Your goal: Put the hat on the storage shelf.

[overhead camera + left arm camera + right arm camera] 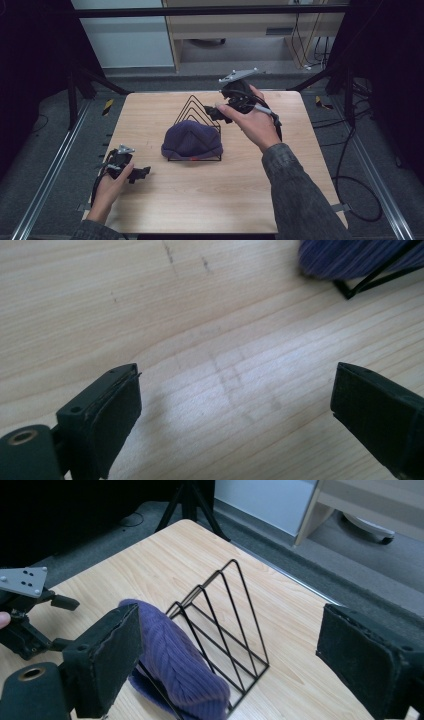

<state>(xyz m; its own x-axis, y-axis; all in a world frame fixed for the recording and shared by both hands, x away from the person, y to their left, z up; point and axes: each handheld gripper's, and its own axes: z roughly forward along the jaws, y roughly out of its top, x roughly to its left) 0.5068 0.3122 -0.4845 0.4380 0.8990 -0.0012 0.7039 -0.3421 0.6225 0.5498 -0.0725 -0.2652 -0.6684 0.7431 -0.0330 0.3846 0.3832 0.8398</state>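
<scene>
Two grippers are out over the wooden table (210,200), and neither one has hold of anything. Dead centre sits the purple knitted hat (192,140), draped over the front end of a black wire rack (197,111), its ribbed crown bulging toward the person's side while the bare triangular dividers stand upright behind it. Up at the far right, the right gripper (216,111) hovers beside the rack's bare wires, tipped down toward them, the grey three-cornered plate riding on top, and its jaws are spread wide. From the right gripper view you look straight between those two black pads (107,652) at the rack (227,625) and the hat (175,660) slumped over its near wires, nothing touching either pad. Down at the near left, the left gripper (141,173) rests low over the wood, well apart from the hat, pointing toward the rack's base. Its jaws gape too: the left gripper view shows bare wood grain (210,340) between them, with just a corner of purple knit (350,257) and the rack's base wire (370,282) at the top right edge.
</scene>
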